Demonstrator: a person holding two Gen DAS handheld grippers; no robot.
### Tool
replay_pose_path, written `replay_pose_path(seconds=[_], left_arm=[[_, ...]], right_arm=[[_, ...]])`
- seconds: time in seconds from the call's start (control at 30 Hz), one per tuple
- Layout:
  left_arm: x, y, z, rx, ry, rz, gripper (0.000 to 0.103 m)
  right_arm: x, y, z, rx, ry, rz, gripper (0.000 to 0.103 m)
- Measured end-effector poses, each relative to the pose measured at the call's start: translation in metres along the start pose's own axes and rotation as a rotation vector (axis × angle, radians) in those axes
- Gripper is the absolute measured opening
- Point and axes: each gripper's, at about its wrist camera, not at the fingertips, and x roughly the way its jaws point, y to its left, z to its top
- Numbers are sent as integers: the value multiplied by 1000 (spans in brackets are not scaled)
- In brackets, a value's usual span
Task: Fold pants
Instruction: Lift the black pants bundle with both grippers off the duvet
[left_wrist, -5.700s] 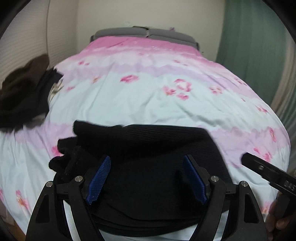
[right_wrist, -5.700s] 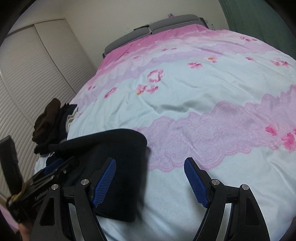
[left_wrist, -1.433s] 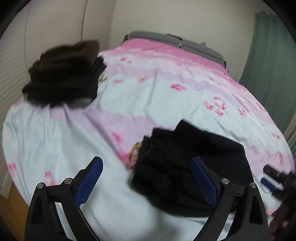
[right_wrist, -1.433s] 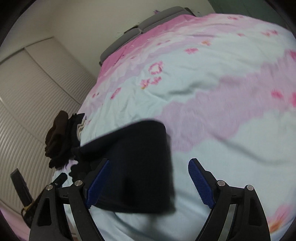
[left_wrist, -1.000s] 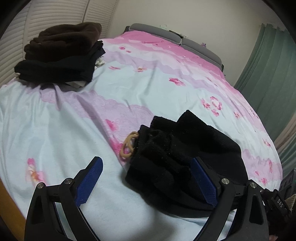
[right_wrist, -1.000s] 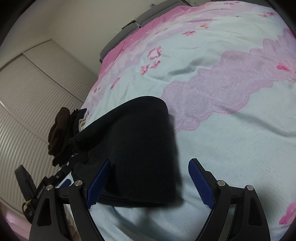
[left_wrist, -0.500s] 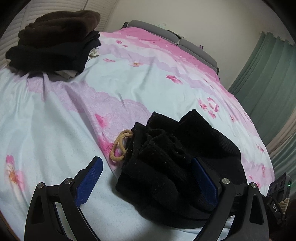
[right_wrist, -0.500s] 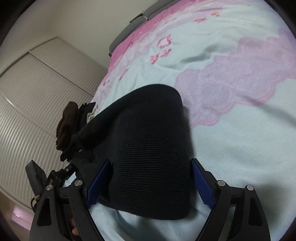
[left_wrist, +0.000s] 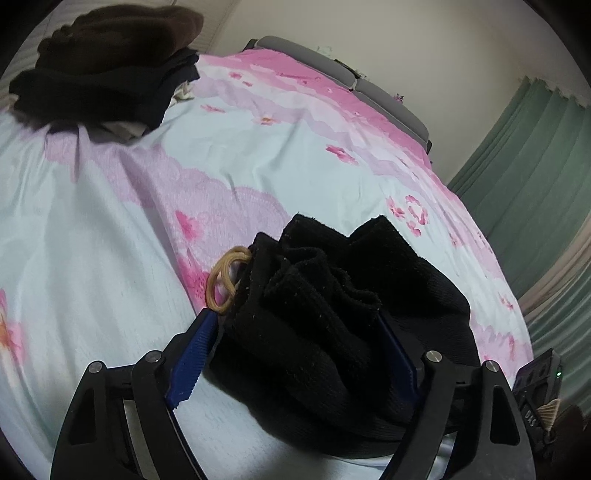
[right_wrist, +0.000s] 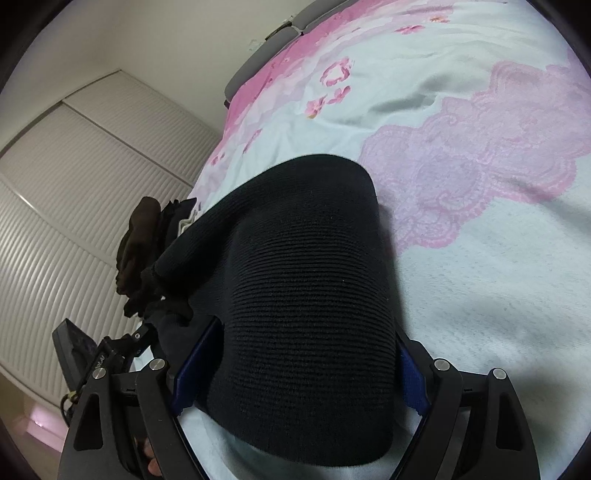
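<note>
The folded black ribbed pants (left_wrist: 332, 317) lie on the pink and pale blue bedspread (left_wrist: 110, 258). In the left wrist view their bunched end sits between the blue pads of my open left gripper (left_wrist: 295, 347). A tan elastic band (left_wrist: 223, 282) lies against the bundle's left side. In the right wrist view the smooth folded side of the pants (right_wrist: 303, 295) fills the space between the pads of my open right gripper (right_wrist: 291, 365). Whether the pads touch the cloth is unclear. The left gripper's body (right_wrist: 99, 362) shows at lower left there.
A stack of dark brown and black folded clothes (left_wrist: 107, 62) sits at the bed's far left edge, also in the right wrist view (right_wrist: 142, 240). A grey headboard (left_wrist: 347, 79), green curtains (left_wrist: 532, 166) and white louvred closet doors (right_wrist: 66, 206) surround the bed.
Both grippers have come in closer around the pants bundle from opposite sides, the left at its bunched end, the right at its folded side. Both stay open. The pants have not moved.
</note>
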Motion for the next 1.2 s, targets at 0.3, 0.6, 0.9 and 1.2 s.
replay_pose_path(seconds=[0.3,0.6,0.9,1.2], left_arm=[[-3,-13,-6,52,-28,24,63],[-14,-22,-3,86,-56,11,43],[-16,-36,-4,90,-33,-16,38],[-7,-45,-13,111,-20,69,74]], right_arm=[[5,3,0,-30,6,4,62],[-12,22,6,-72,-31,34,47],[-36,28,18,-83,-86,34,45],[-34,7,13,-32,-59,4,46]])
